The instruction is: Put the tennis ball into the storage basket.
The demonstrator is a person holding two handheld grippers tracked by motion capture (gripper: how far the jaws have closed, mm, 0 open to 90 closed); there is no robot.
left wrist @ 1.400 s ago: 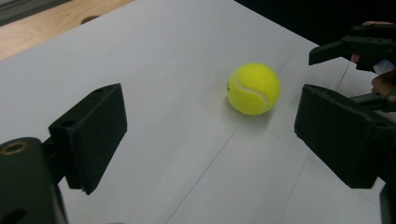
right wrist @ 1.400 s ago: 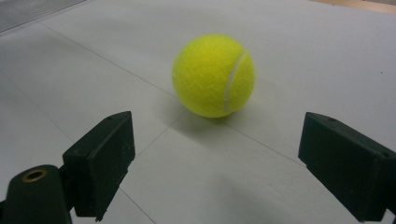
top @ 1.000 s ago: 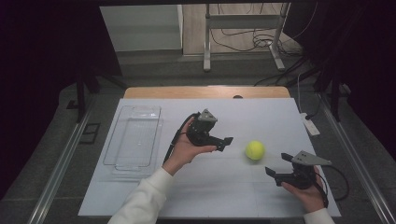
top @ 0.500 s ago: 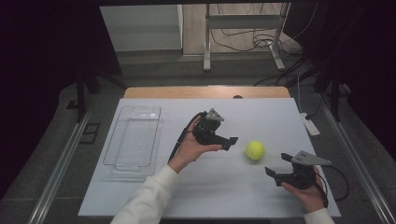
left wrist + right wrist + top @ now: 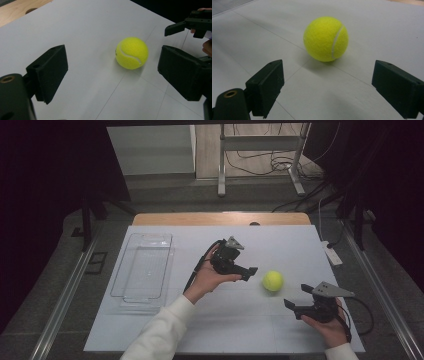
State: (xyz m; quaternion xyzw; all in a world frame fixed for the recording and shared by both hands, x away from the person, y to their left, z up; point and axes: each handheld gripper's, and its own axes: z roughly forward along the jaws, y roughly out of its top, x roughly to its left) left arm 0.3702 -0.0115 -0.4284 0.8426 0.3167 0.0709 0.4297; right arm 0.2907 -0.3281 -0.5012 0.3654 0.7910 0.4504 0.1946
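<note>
Right gripper [image 5: 296, 304], nearest, matte black blocky jaws spread wide, nothing between them. Fuzzy yellow ball [image 5: 273, 280] rests on the smooth white sheet [image 5: 250, 330] between both grippers. Left gripper [image 5: 250, 272], jaws parted, empty, just beside the ball. Clear plastic tray [image 5: 142, 270] at far left.

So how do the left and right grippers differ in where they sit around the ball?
The left gripper is on the ball's left, held above the table; the right gripper sits lower, nearer the table's front edge, to the ball's right. Both point at the ball with jaws open, touching nothing.
</note>
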